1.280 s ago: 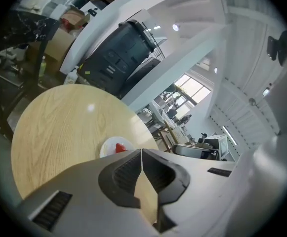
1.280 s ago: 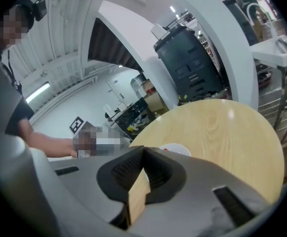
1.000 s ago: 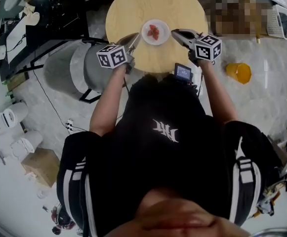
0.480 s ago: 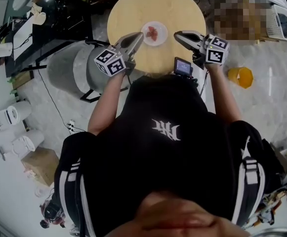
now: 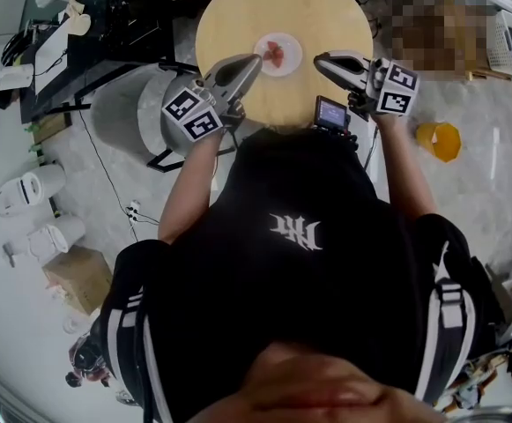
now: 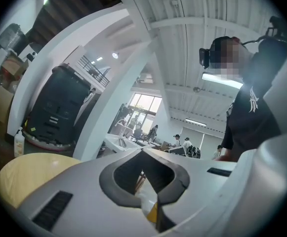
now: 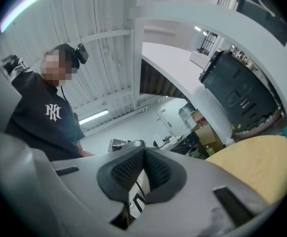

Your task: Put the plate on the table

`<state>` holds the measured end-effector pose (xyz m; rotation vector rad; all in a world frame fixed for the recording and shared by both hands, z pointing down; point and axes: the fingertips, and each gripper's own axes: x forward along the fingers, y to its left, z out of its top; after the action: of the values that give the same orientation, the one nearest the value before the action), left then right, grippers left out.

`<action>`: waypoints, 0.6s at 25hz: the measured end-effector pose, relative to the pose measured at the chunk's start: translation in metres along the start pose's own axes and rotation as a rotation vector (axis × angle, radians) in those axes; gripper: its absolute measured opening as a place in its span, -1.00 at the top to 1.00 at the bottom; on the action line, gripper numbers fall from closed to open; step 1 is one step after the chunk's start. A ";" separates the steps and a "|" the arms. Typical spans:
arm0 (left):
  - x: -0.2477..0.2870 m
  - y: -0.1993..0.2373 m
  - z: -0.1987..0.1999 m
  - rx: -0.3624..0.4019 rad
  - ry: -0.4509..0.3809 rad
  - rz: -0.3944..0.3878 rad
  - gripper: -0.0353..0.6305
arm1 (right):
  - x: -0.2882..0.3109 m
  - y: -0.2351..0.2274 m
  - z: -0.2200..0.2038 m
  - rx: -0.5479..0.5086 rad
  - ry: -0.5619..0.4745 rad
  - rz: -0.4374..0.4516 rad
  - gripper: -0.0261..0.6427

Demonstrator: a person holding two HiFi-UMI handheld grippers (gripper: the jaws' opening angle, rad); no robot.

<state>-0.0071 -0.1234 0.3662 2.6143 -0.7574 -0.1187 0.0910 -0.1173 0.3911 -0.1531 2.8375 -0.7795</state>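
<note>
A small white plate (image 5: 278, 54) with red food on it rests on the round wooden table (image 5: 238, 16) in the head view. My left gripper (image 5: 254, 59) hangs just left of the plate, above the tabletop, shut with nothing in it. My right gripper (image 5: 319, 57) hangs to the plate's right, also shut and empty. In the left gripper view the jaws (image 6: 143, 151) meet at their tips, with the table (image 6: 29, 174) low at the left. The right gripper view shows the closed gripper (image 7: 144, 149) and the table's edge (image 7: 262, 162). Neither gripper view shows the plate.
A grey bin (image 5: 128, 113) stands left of the table and a black desk (image 5: 106, 33) behind it. An orange bucket (image 5: 438, 139) sits on the floor at right. White appliances (image 5: 26, 192) and a cardboard box (image 5: 75, 276) lie at left. A small screen (image 5: 330, 113) is at the table's near edge.
Both grippers have risen from beside the plate's rim and now stand higher above the table. The plate has stayed where it was on the tabletop.
</note>
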 end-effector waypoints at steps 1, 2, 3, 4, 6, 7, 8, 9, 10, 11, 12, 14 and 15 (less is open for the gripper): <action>0.001 -0.002 -0.001 -0.003 -0.001 0.000 0.89 | 0.000 0.000 -0.001 -0.009 0.014 0.007 0.92; 0.002 -0.003 -0.004 -0.010 -0.001 0.001 0.89 | -0.001 0.000 -0.003 -0.015 0.029 0.013 0.92; 0.002 -0.003 -0.007 -0.017 0.001 0.004 0.89 | 0.000 0.000 -0.005 -0.017 0.041 0.019 0.92; 0.001 -0.004 -0.010 -0.024 0.005 0.006 0.89 | 0.000 0.001 -0.007 -0.014 0.049 0.025 0.92; -0.001 -0.007 -0.017 -0.036 0.012 0.008 0.89 | 0.000 0.002 -0.010 -0.006 0.057 0.042 0.92; -0.002 -0.009 -0.020 -0.041 0.012 0.008 0.89 | 0.000 0.003 -0.012 -0.004 0.060 0.053 0.92; -0.003 -0.011 -0.021 -0.047 0.009 0.006 0.89 | 0.000 0.004 -0.013 -0.003 0.062 0.065 0.92; -0.004 -0.013 -0.022 -0.053 0.006 0.003 0.89 | 0.000 0.005 -0.014 -0.002 0.062 0.077 0.92; -0.005 -0.016 -0.023 -0.057 0.003 0.002 0.89 | 0.000 0.006 -0.016 0.000 0.058 0.089 0.92; -0.006 -0.018 -0.025 -0.059 0.005 0.001 0.89 | 0.000 0.006 -0.017 0.004 0.051 0.099 0.92; -0.006 -0.020 -0.027 -0.055 0.011 0.003 0.89 | 0.000 0.007 -0.018 0.009 0.042 0.108 0.92; -0.006 -0.021 -0.032 -0.042 0.035 0.011 0.89 | 0.000 0.007 -0.021 0.019 0.034 0.123 0.92; -0.006 -0.021 -0.034 -0.041 0.044 0.015 0.89 | 0.001 0.007 -0.023 0.023 0.035 0.128 0.92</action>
<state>0.0050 -0.0912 0.3884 2.5636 -0.7518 -0.0716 0.0846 -0.1001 0.4069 0.0464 2.8364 -0.7946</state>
